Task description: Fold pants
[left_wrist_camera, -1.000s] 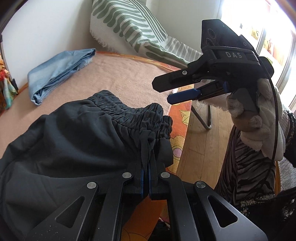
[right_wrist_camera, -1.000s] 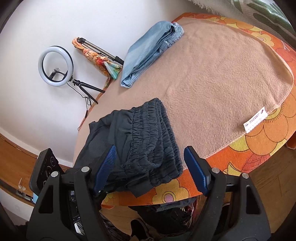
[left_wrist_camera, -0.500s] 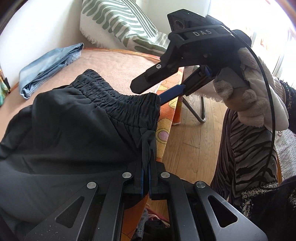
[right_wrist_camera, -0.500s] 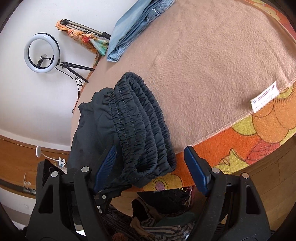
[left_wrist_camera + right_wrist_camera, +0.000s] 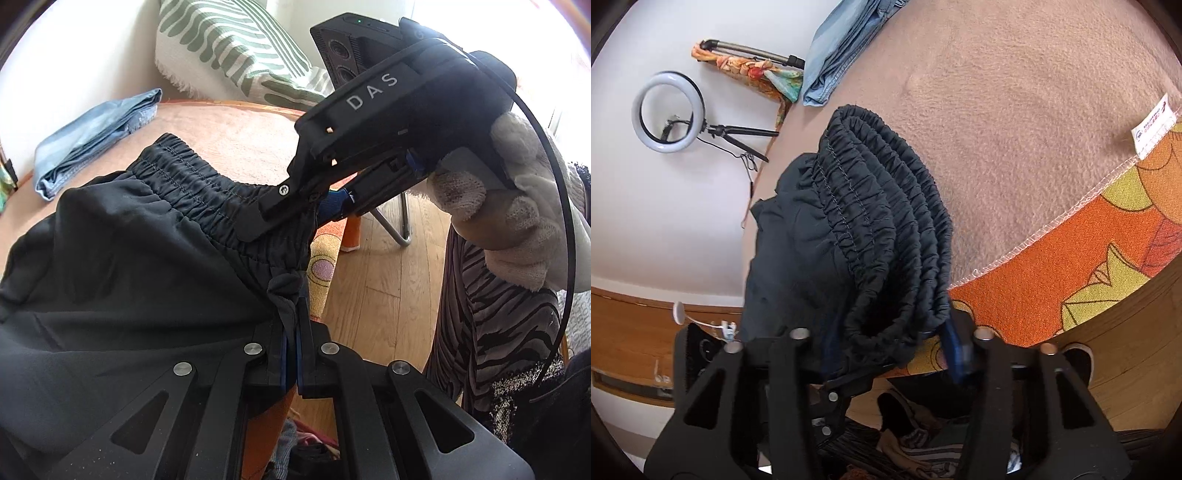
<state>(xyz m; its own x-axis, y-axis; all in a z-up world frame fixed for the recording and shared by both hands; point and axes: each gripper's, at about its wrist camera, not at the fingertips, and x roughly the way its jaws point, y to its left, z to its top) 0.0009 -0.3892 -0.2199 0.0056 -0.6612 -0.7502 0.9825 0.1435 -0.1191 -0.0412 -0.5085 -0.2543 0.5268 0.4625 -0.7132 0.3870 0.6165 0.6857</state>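
Observation:
Black pants lie bunched at the bed's edge, their elastic waistband stacked in several layers. My left gripper is shut on a pinch of black fabric just below the waistband. A gloved hand holds my right gripper, which reaches in from the right over the waistband's end. In the right wrist view its jaws are closing on the stacked waistband, and the right gripper has the bundle between its pads. The blue pad touches the bundle's side; the other pad is hidden behind fabric.
Folded blue jeans lie at the far side of the tan blanket, which covers an orange flowered spread. A striped pillow leans on the wall. A ring light stands beyond the bed. Wooden floor lies on the right.
The right gripper came down onto the waistband's end and its jaws narrowed from wide apart to against the bundle. The left gripper kept its pinch on the fabric.

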